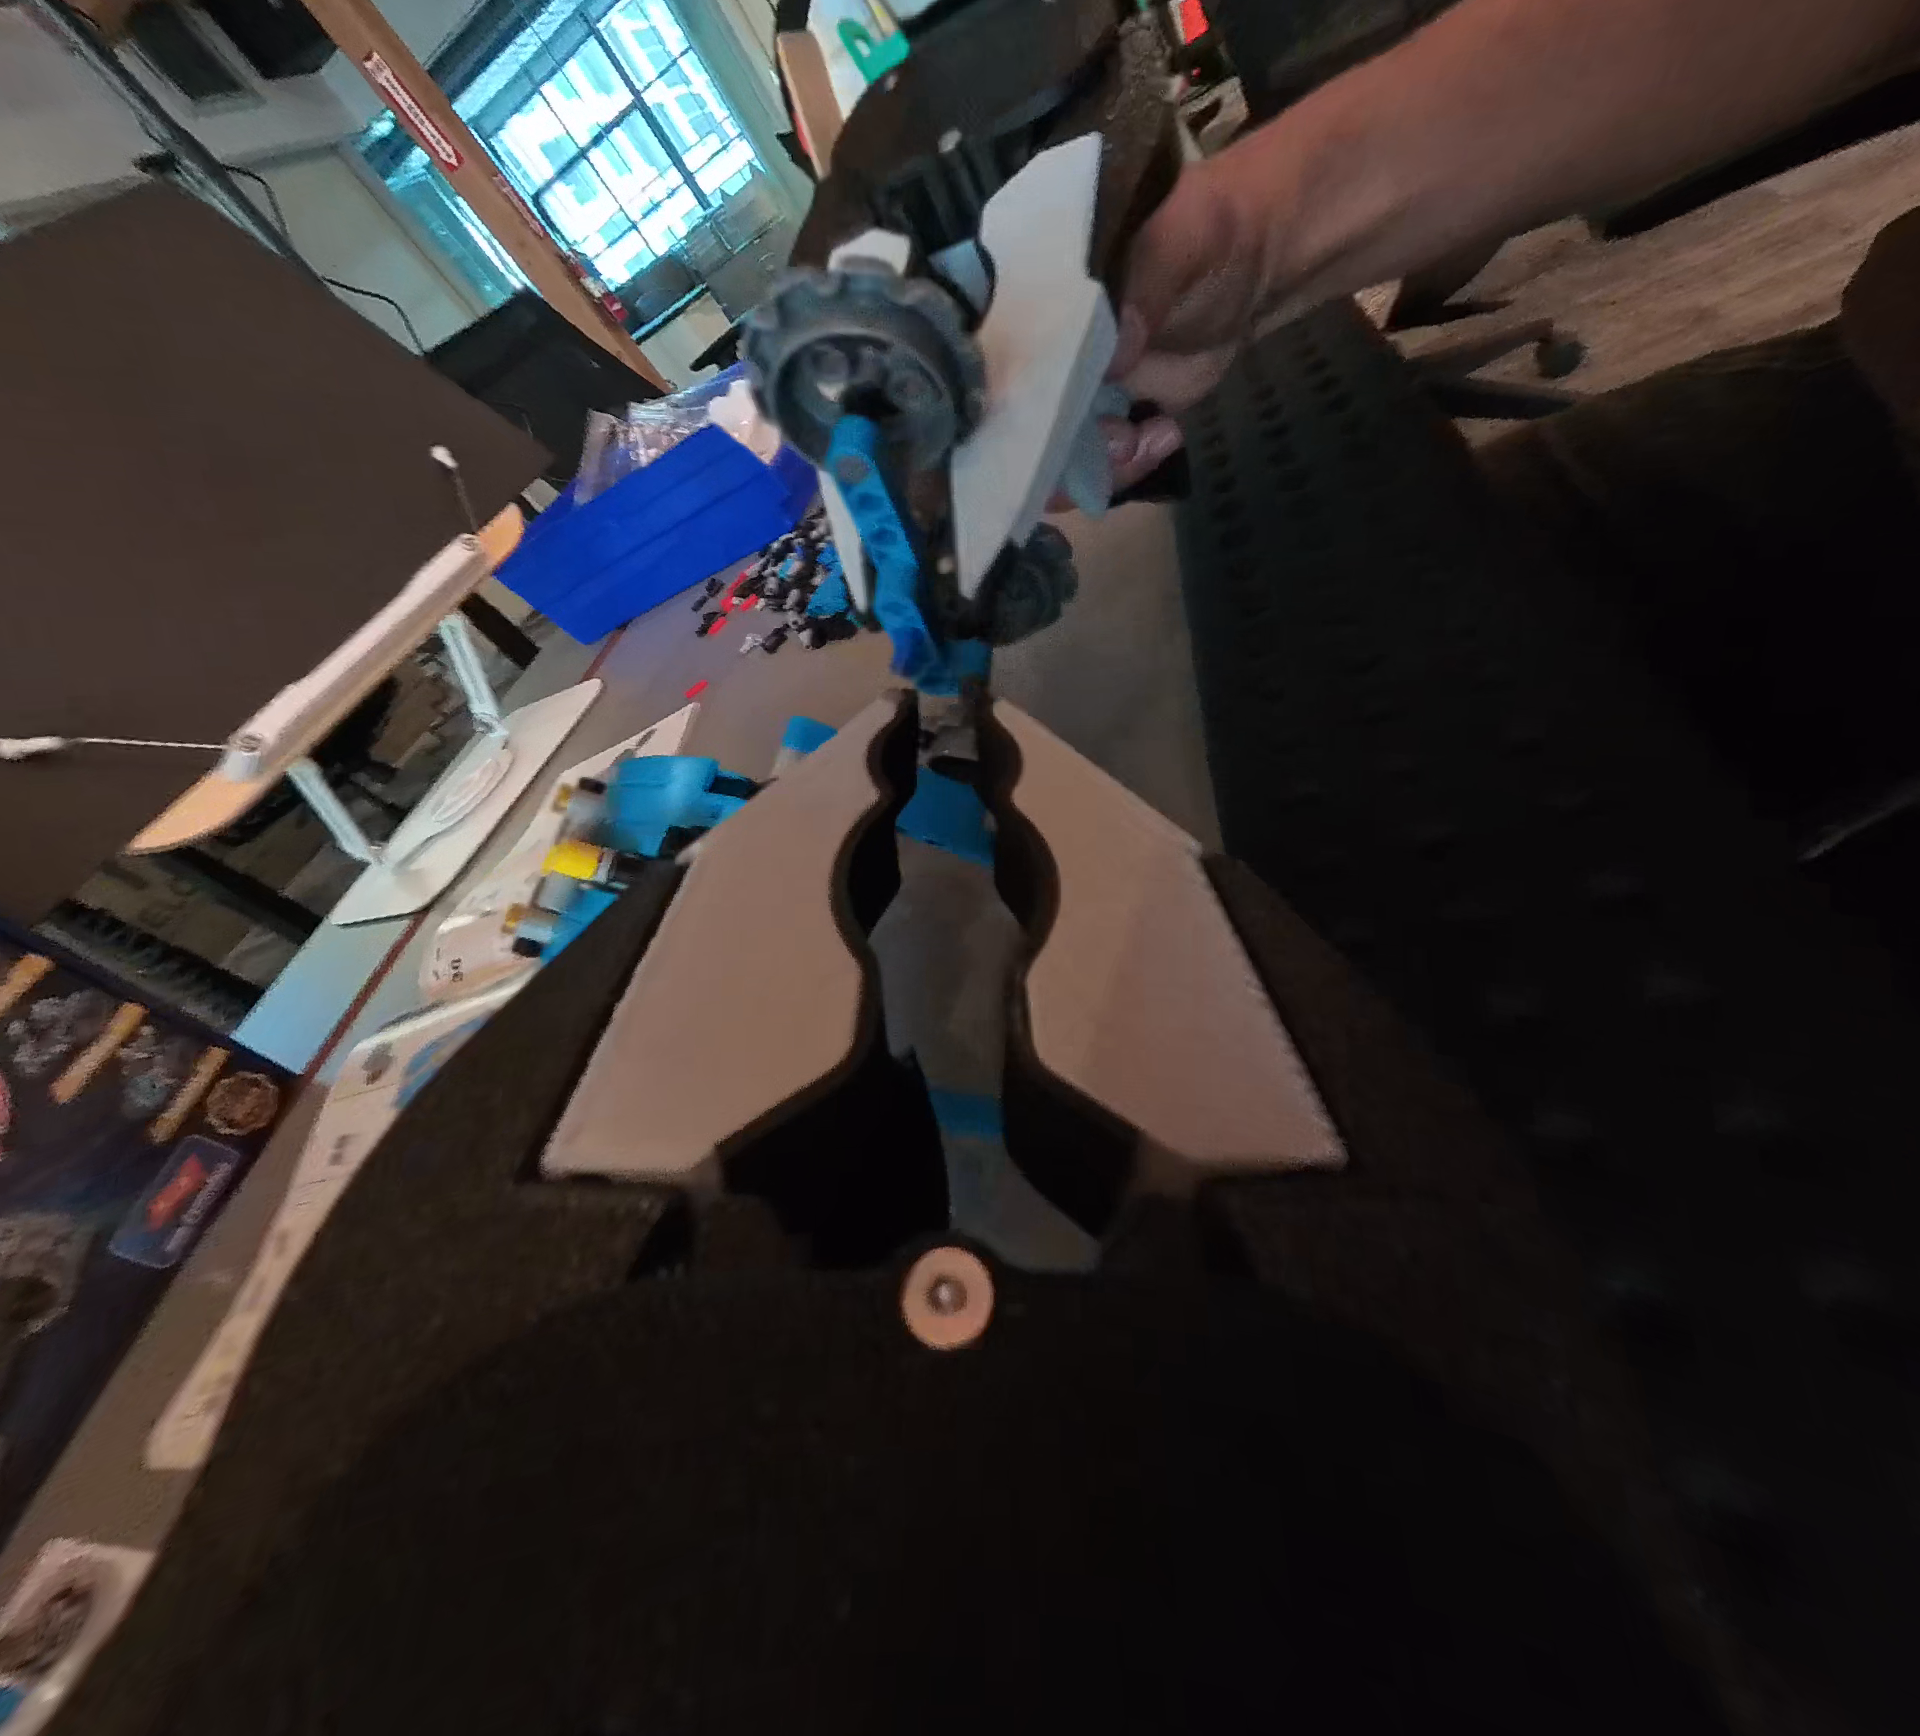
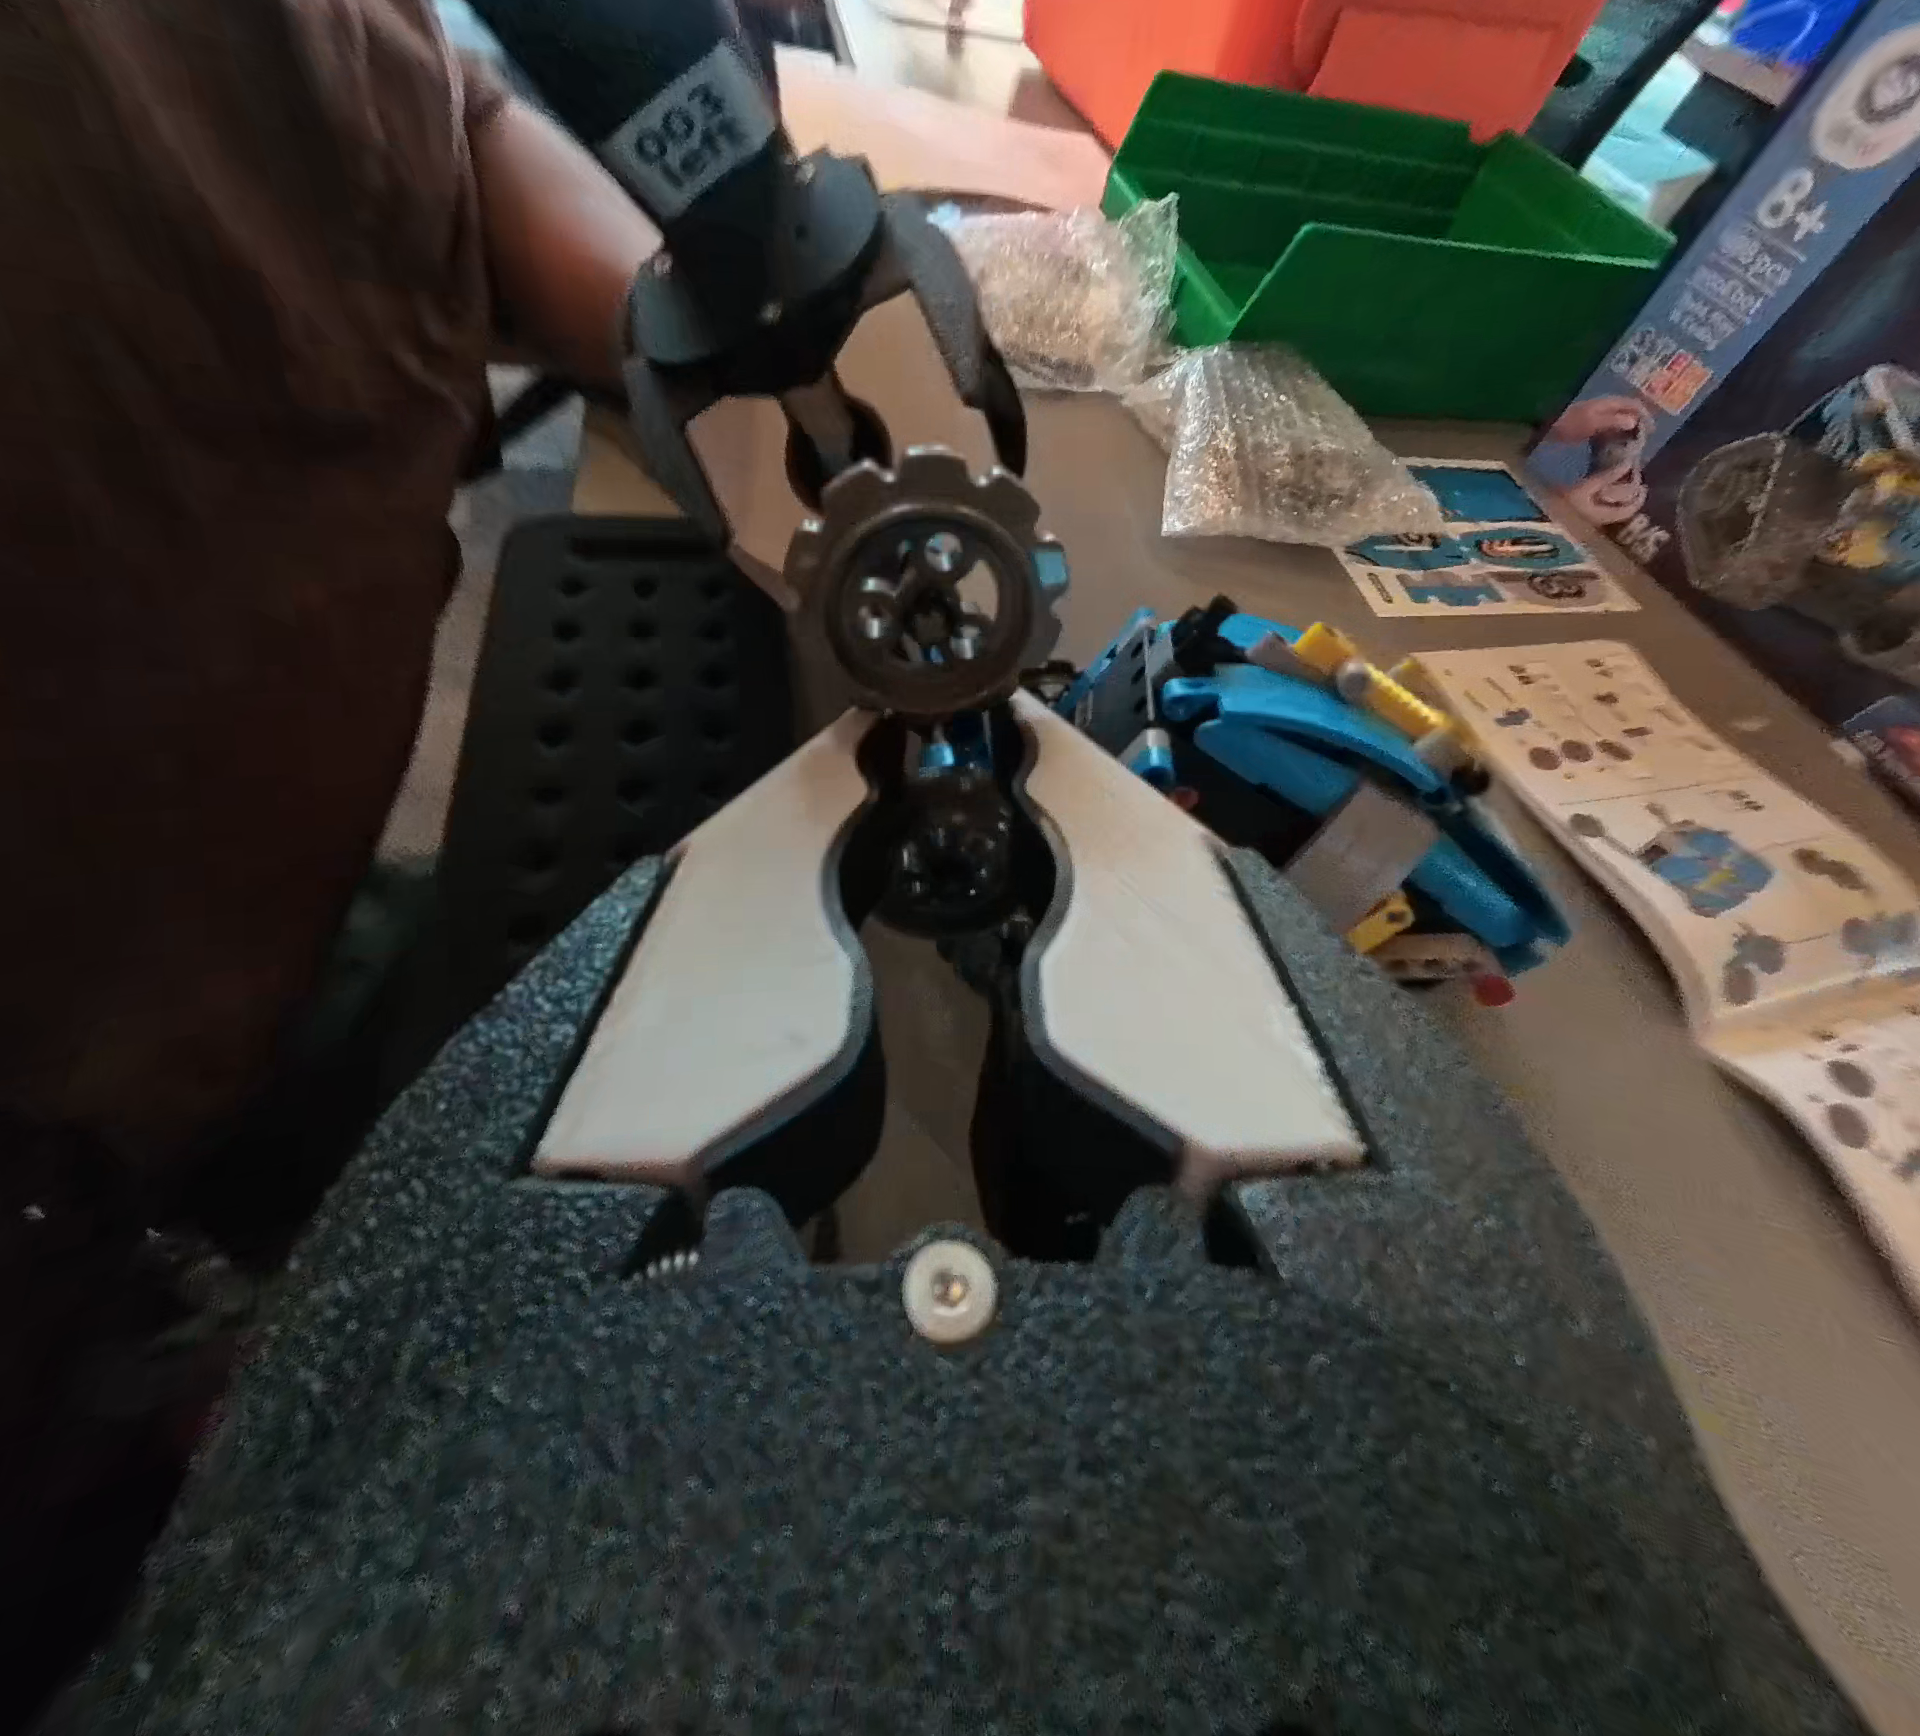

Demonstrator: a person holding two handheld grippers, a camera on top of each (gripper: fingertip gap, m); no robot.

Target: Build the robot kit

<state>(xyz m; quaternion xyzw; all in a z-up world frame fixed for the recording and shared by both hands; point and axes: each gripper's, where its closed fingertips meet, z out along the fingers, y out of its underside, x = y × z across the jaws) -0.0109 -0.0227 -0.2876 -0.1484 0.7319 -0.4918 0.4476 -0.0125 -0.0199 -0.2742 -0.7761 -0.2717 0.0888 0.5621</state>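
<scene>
A small blue beam assembly [image 1: 883, 533] with grey toothed wheels [image 1: 868, 367] is held in the air between both grippers. My left gripper [image 1: 945, 720] is shut on its lower blue end. My right gripper [image 2: 940, 720] is shut on the blue and black axle part just under the top toothed wheel [image 2: 925, 585]. A second dark wheel [image 2: 951, 855] sits between its fingers. Each gripper shows in the other's view: the right gripper [image 1: 914, 564] from above, the left gripper [image 2: 862, 481] behind the wheel. A hand [image 1: 1174, 336] holds the right gripper.
A partly built blue model [image 2: 1330, 782] lies on the grey table [image 2: 1558, 1219], beside an open booklet [image 2: 1662, 834], a sticker sheet [image 2: 1486, 554], bubble-wrap bags [image 2: 1268, 439], a green bin [image 2: 1382, 263] and a printed box [image 2: 1787, 398]. A blue bin [image 1: 644, 543] and loose parts [image 1: 790, 585] lie farther off. A black chair [image 2: 613, 710] stands left. Both grippers' tips are close together, under 4 cm apart.
</scene>
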